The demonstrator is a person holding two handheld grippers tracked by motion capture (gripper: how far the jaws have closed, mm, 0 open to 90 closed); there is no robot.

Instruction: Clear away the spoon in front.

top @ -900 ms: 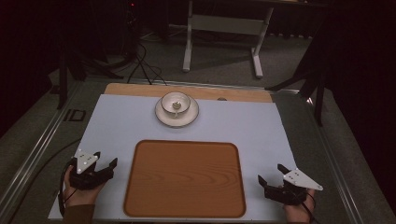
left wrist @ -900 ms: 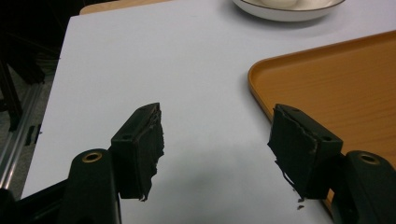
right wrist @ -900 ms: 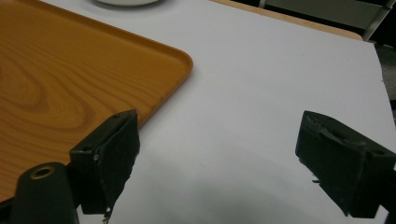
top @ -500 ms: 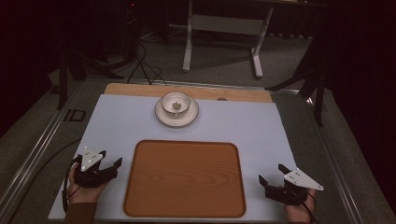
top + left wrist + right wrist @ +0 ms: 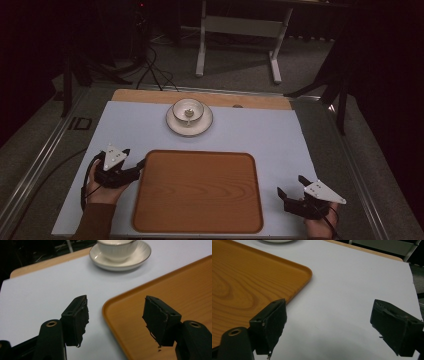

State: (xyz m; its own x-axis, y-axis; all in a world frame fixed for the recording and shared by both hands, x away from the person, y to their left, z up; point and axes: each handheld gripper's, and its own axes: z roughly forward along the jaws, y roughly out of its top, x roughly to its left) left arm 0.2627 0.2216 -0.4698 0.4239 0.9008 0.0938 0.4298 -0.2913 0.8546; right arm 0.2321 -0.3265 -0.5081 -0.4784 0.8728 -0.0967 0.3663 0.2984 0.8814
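The left gripper (image 5: 141, 165) was spread empty, straddling the rounded wooden tray's (image 5: 150, 200) corner; it should seat deeper before clamping. The right gripper (image 5: 291, 186) waited unclenched.

The left gripper (image 5: 134, 169) sat low, its jaws spread wide with nothing pinched between them, pointing off toward the person's right and a bit forward. The left hand (image 5: 102, 187) was wrapped around the body behind the jaws (brownish sleeve (image 5: 92, 222) visible just behind the wrist), with the grey three-cornered plate (image 5: 114, 156) riding on top and a black cable (image 5: 86, 182) looping round the outer side of the hand. The right gripper (image 5: 291, 186) was spread wide too, empty, jaws aimed forward and to the person's left. The right hand (image 5: 320, 225) held it from behind, its plate on top.
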